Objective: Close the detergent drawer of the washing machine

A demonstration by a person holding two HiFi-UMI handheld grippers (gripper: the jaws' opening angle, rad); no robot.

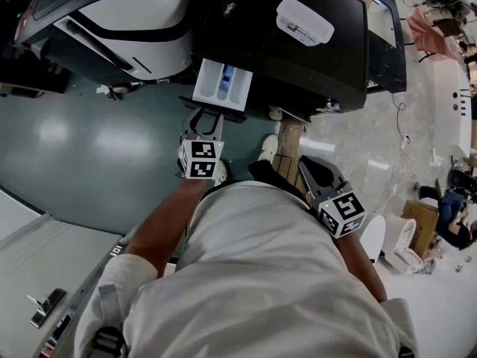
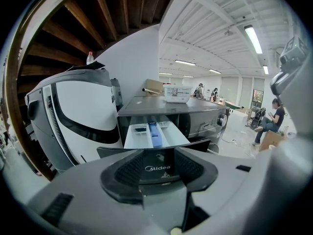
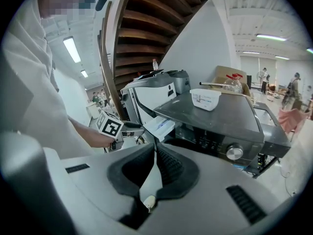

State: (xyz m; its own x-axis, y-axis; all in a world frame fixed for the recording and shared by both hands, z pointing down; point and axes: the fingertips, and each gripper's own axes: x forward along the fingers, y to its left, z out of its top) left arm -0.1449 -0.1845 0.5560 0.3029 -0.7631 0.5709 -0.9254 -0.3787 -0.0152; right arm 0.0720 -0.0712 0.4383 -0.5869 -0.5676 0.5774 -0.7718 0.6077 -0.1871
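Floor in two finishes: glossy teal-green sheet [image 1: 67, 148] at left, pale marbled tile [image 1: 358, 140] at right. Two finishes meet near front of washing machine [image 1: 246, 51]. Dark washing machine stands on floor. White-and-black appliance [image 1: 134, 21] stands just beside machine's left side, on teal part. Thin cable [image 1: 403, 125] trails over tile near machine's right side. Cardboard box [image 1: 422, 216] on tile toward right edge of floor. Machine's flat dark top carries one white plastic tub [image 1: 304, 21], set toward rear of top.
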